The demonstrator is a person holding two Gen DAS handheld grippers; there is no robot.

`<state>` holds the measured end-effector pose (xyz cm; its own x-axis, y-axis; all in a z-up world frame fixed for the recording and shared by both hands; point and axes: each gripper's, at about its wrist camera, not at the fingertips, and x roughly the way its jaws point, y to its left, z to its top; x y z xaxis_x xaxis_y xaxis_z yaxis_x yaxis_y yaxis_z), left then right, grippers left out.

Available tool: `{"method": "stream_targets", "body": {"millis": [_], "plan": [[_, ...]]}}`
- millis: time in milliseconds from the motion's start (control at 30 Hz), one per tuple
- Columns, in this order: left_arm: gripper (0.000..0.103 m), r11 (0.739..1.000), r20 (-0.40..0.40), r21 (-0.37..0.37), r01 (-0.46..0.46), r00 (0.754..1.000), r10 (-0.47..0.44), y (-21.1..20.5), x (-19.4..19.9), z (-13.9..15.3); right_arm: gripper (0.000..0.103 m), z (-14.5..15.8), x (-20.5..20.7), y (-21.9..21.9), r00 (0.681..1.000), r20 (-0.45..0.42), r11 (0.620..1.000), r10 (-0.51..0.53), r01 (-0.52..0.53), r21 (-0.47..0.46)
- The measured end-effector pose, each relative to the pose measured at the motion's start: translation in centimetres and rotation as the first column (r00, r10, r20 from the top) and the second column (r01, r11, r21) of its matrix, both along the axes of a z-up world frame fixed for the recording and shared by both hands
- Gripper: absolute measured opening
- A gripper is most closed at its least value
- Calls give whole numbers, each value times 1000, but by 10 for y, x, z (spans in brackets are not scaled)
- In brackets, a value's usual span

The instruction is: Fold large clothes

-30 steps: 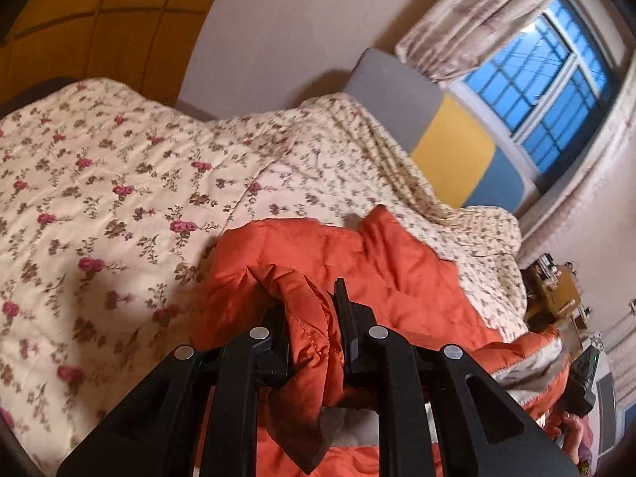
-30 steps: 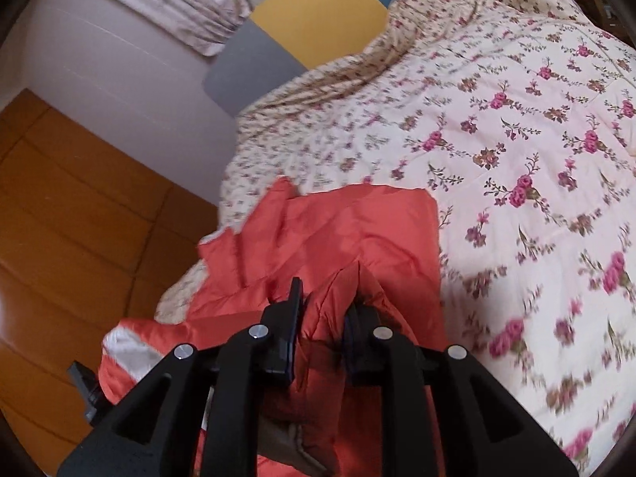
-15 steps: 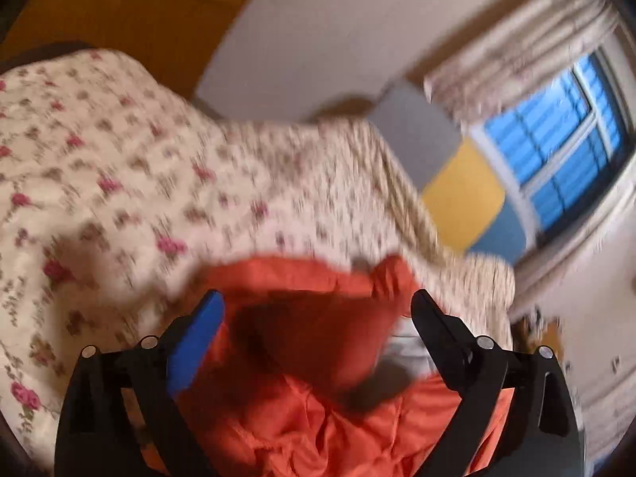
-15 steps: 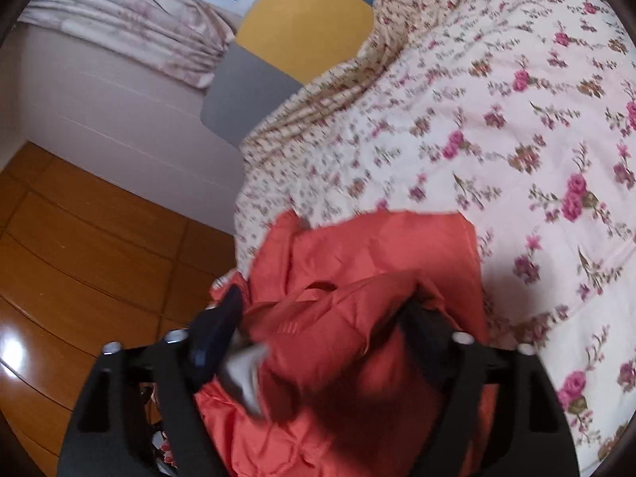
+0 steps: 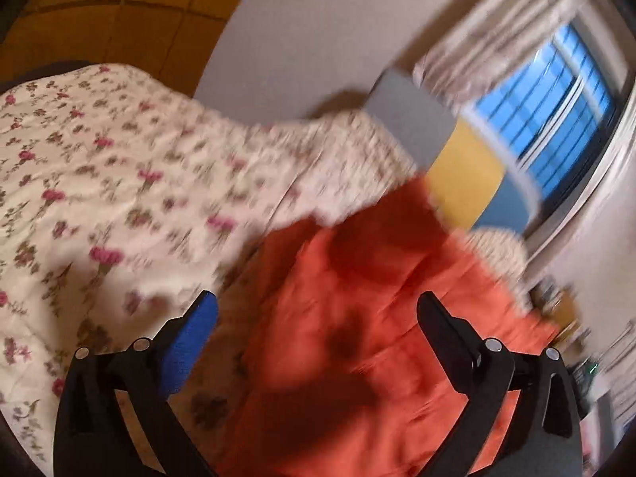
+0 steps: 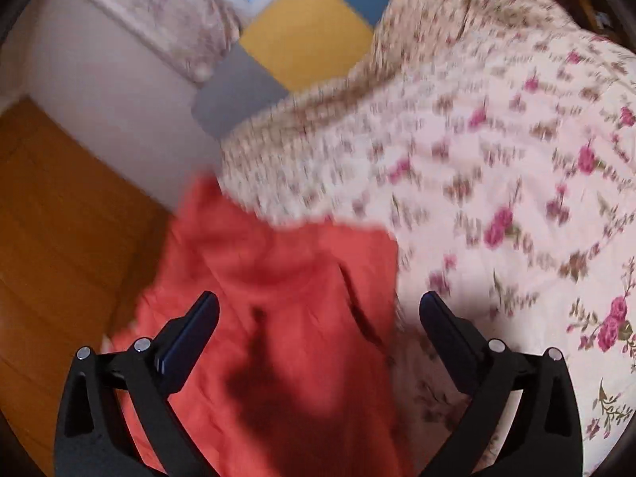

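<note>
Left wrist view, garment: the orange padded garment [image 5: 357, 318] lies on the floral quilt [image 5: 99, 183], spread below and ahead of the fingers; blur hides its seams and edges.
Right wrist view, garment: the same orange cloth [image 6: 278, 298] sits near the quilt's edge, its left side close to where the bed drops toward the wooden floor [image 6: 59, 218].
Left gripper: the left gripper [image 5: 316, 314] has its jaws opening, already very wide; cloth lies under the gap but neither pad presses on it.
Right gripper: the right gripper [image 6: 318, 314] also has jaws opening, spread wide above the cloth, gripping nothing.
Fold state: judged as just laid down; whether the layers sit square cannot be told through the blur.
Risk, spring-back: padded fabric looks puffy, so a freshly laid flap may lift or unroll once nothing pins it.
Risk, snag: a fingertip that drags out low over the cloth could catch a wrinkle and pull the fold askew.
Risk, slide: the portion near the bed's edge could slip toward the floor if the next tug goes that way.
Risk, wrong layer: a regrip made blind in this blur may pinch the quilt along with the garment.
Surroundings: grey, yellow and blue headboard [image 5: 457, 151] and a curtained window [image 5: 556, 107] stand beyond, well apart from the work.
</note>
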<state>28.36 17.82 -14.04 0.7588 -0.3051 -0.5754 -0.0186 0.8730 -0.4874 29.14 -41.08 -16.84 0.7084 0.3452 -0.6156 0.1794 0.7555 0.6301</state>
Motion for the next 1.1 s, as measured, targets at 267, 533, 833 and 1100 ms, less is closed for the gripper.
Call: {"method": "stream_targets", "body": {"millis": [267, 533, 833, 1100], "plan": [[76, 986, -200, -156, 68, 975, -98, 5, 31, -46, 91, -31, 18, 9, 989, -50, 989, 136, -133, 72], [44, 981, -182, -54, 187, 964, -194, -23, 13, -39, 54, -31, 5, 20, 979, -52, 973, 195, -186, 137], [41, 968, -168, -22, 249, 954, -250, -36, -49, -31, 52, -17, -48, 15, 975, -42, 965, 219, -210, 157], [41, 966, -161, -44, 255, 952, -259, -47, -112, -32, 52, -16, -122, 1, 981, -32, 967, 191, -182, 175]]}}
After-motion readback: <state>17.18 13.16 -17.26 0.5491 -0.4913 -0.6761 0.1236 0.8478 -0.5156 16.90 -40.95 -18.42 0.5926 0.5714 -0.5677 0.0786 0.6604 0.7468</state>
